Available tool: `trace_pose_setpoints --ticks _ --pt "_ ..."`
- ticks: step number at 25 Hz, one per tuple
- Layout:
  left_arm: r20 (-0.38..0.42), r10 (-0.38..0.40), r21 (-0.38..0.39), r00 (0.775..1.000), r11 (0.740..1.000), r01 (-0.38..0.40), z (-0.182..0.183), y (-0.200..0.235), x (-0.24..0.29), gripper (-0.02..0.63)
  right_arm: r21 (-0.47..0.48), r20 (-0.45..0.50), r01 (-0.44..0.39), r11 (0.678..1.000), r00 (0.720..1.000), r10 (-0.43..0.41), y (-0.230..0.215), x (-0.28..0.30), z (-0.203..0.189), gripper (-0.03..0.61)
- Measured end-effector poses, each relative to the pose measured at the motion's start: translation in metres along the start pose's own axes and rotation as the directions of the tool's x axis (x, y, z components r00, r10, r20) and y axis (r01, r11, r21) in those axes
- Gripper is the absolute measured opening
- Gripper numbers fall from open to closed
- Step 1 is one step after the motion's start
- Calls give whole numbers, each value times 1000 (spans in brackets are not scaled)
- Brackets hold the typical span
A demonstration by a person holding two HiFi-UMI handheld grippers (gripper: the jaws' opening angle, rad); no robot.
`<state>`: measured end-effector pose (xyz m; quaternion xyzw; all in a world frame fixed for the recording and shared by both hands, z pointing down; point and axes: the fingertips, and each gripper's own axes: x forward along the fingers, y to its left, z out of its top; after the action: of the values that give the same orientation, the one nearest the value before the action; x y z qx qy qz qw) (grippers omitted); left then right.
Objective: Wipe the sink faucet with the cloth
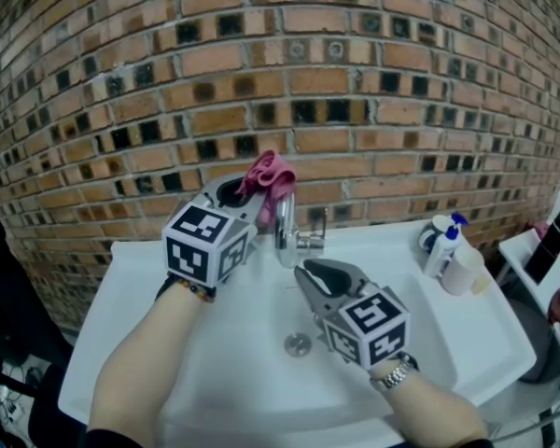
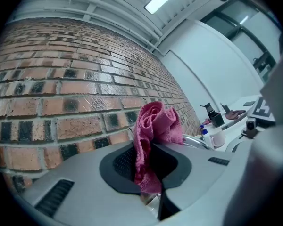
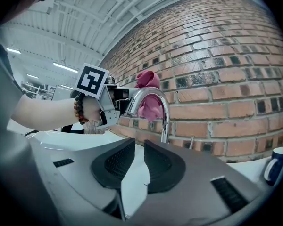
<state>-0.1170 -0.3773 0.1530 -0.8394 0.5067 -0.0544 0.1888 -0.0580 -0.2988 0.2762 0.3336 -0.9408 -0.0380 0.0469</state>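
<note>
One cloth (image 2: pixel 155 121) upright in left claw (image 2: pixel 150 166)

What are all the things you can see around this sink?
sink: one, white, under both grippers
brick wall: one, red-brown, behind the sink
faucet: one, shiny silver, at the sink's back edge
drain: one, silver, basin bottom
cloth: one, pink, near the faucet's top
spray bottle: one, white with blue top, sink's right rim
cup: one, white, beside the spray bottle
left hand-held gripper: one, grey, shut on the cloth
right hand-held gripper: one, grey, jaws slightly apart, empty, over the basin
</note>
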Motion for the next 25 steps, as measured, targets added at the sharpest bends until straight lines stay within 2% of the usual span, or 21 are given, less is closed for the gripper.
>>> trace_pose_setpoints --ticks 12,25 --pt "-29 0 9 1000 1000 1 -12 14 29 44 26 -7 -5 1000 1000 5 -2 0 -3 63" --pt "-82 -15 14 997 1000 16 -44 20 57 43 37 -14 -5 999 1000 5 -5 1 -4 63"
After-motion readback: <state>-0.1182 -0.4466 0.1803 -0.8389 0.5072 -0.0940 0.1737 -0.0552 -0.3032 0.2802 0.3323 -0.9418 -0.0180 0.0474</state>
